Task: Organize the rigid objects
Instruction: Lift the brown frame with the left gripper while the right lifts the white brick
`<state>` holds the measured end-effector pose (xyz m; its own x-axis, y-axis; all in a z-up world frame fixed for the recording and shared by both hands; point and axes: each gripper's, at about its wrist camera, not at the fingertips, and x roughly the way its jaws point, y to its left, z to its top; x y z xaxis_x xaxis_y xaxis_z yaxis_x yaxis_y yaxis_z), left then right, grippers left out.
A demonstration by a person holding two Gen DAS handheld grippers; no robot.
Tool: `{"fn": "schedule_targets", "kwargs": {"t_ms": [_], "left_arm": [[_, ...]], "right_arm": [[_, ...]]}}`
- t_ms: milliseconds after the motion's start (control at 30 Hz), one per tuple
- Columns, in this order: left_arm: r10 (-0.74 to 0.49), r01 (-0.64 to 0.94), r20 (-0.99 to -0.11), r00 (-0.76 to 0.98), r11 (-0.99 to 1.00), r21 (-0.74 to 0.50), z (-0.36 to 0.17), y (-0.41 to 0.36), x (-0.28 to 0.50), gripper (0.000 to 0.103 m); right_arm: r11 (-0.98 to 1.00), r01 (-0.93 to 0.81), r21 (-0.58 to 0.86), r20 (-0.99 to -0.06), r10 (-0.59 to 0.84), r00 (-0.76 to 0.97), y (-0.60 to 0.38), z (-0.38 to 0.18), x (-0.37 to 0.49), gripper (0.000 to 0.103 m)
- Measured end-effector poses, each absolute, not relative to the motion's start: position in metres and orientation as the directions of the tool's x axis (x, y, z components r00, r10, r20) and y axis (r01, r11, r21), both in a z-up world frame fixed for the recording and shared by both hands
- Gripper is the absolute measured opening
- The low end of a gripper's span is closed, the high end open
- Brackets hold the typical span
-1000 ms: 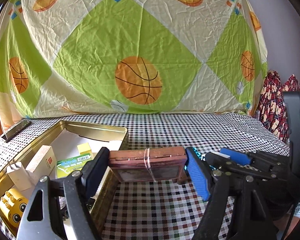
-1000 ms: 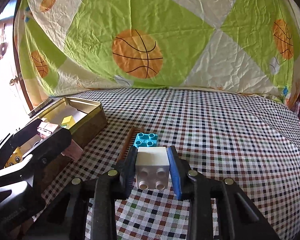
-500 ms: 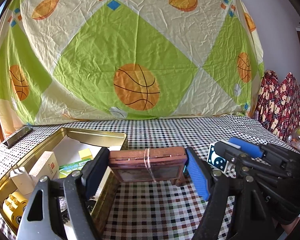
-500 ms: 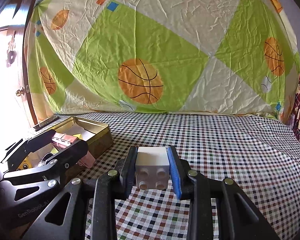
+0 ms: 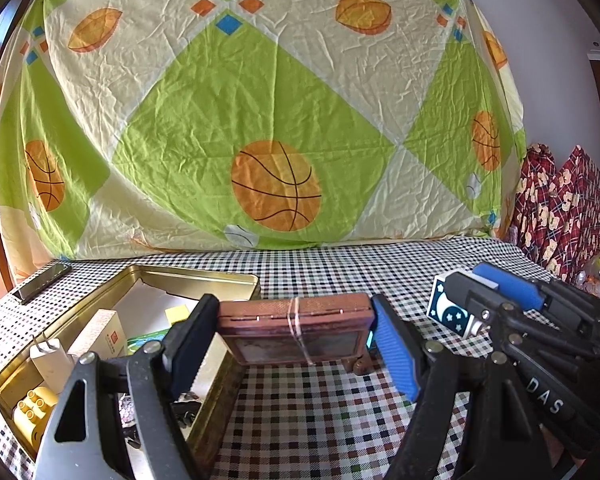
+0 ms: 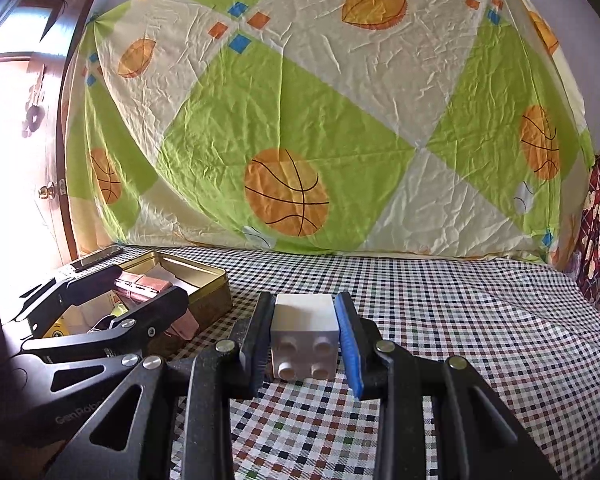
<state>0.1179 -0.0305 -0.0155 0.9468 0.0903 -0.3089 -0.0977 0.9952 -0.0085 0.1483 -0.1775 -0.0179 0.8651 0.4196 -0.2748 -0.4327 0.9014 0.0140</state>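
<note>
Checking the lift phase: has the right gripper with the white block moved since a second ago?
Yes. The right gripper, shut on the white block, has risen: the blue brick under it earlier is gone from view, and the gold tin now sits lower-left.

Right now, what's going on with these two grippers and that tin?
A person is sorting small things into a gold tin. The left gripper is clamped on a brown case beside the tin's rim. The right gripper holds a white toy block above the checked cloth; neither is in the tin yet.
</note>
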Motion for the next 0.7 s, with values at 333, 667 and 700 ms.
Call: {"fn": "schedule_targets", "kwargs": {"t_ms": [333,667,700], "left_arm": [[0.08,-0.086,-0.299,0.951,0.996,-0.007,-0.014,-0.029,0.112,0.077],[0.084,-0.09,-0.289,0.954,0.996,-0.009,-0.014,-0.026,0.104,0.077],[0.085,-0.091,-0.288,0.954,0.996,-0.009,-0.014,-0.026,0.103,0.077]], "right_arm": [[0.887,-0.461,0.018,-0.266,0.449,0.853,-0.179,-0.017,0.142,0.034],[0.882,-0.472,0.013,-0.262,0.458,0.849,-0.177,-0.017,0.136,0.034],[0.881,-0.472,0.012,-0.262,0.458,0.849,-0.177,-0.017,0.136,0.034]]}}
